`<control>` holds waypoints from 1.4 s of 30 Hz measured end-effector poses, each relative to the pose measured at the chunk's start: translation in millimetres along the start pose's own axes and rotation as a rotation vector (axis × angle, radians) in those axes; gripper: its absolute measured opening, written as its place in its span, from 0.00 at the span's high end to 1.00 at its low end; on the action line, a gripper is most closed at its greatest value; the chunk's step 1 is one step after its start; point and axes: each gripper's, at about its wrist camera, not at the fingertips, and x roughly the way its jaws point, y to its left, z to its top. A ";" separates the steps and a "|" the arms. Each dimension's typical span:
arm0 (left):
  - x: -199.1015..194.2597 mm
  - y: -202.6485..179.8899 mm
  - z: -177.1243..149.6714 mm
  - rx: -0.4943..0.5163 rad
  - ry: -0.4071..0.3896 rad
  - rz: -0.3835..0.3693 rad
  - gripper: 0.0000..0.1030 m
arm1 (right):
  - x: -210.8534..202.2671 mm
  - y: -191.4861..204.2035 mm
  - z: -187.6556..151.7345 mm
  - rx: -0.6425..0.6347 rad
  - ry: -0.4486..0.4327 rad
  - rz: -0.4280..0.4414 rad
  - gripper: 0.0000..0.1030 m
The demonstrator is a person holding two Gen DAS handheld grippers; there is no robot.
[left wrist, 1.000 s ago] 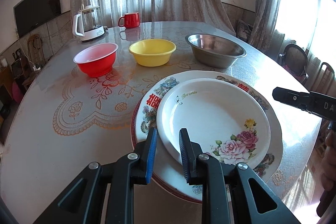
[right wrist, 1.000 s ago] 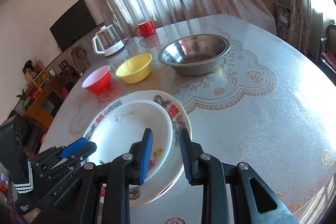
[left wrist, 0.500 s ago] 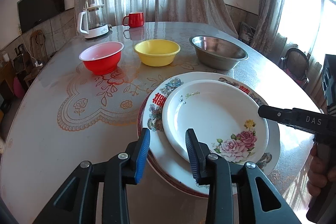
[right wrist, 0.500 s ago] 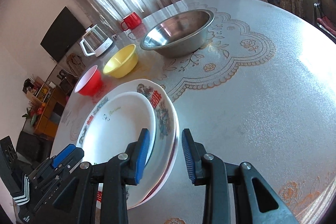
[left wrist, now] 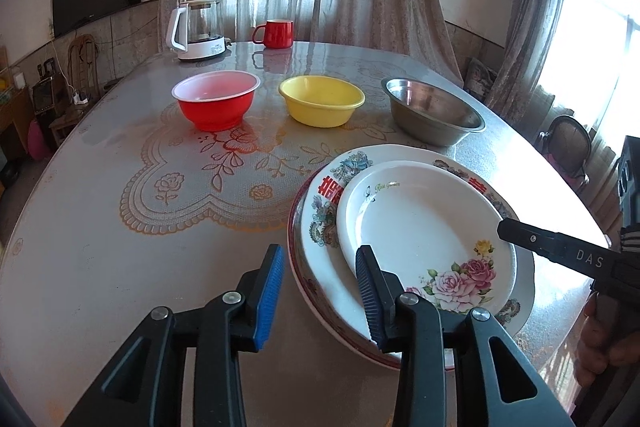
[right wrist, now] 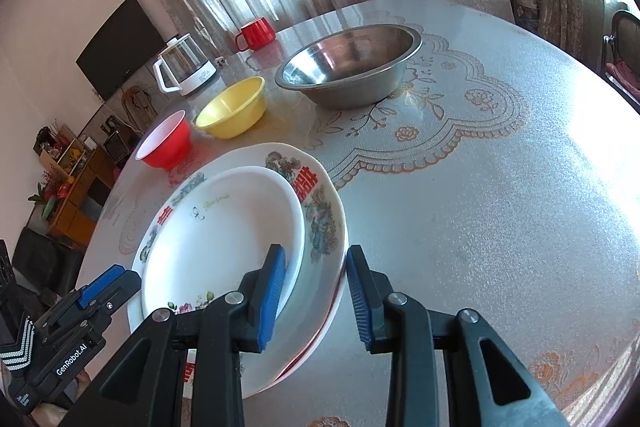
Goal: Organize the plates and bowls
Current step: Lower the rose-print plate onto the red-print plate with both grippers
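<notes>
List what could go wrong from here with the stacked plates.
1. The plate stack lies near the table edge; a nudge from the open right gripper straddling its rim could slide it off.
2. The rose plate sits off-centre on top and may slip if the stack is lifted.
3. The left gripper could knock the rim.

The left gripper [left wrist: 318, 291] has matte black plastic arms, blue ribbed pads and silver pivot screws; white "GenRobot.AI" lettering marks its body. The right gripper [right wrist: 316, 291] matches, its side printed "DAS".
</notes>
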 end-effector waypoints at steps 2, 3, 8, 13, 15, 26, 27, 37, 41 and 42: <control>-1.7 4.6 1.4 -0.016 -0.009 0.003 0.63 | 0.3 0.5 0.4 -0.008 0.001 -0.004 0.70; -2.4 6.7 2.3 -0.022 -0.015 0.008 0.63 | 0.3 0.3 0.2 -0.009 0.001 -0.003 0.70; 1.5 12.0 3.1 -0.037 -0.008 0.026 0.63 | 0.2 0.9 -0.3 -0.022 0.001 0.000 0.69; 4.7 9.0 -0.4 -0.019 0.005 0.029 0.63 | 0.5 2.2 -0.5 -0.038 0.004 -0.001 0.68; 6.5 7.5 -1.5 -0.011 0.013 0.024 0.63 | 0.6 1.1 0.3 -0.040 0.009 0.006 0.68; 8.2 5.4 12.2 0.012 0.010 0.018 0.63 | 0.2 -2.4 4.9 -0.050 0.032 0.032 0.68; 8.9 4.9 13.6 0.016 0.010 0.020 0.63 | 0.1 -3.3 5.9 -0.049 0.032 0.035 0.68; 25.2 -11.7 40.8 0.060 0.038 -0.022 0.63 | 0.4 -22.9 25.5 0.016 0.020 0.078 0.68; 34.5 -20.9 56.1 0.085 0.046 -0.045 0.63 | 6.1 -29.3 38.2 0.042 0.017 0.103 0.68; 37.3 -22.8 60.3 0.091 0.047 -0.049 0.63 | 7.8 -30.9 41.7 0.052 0.015 0.107 0.68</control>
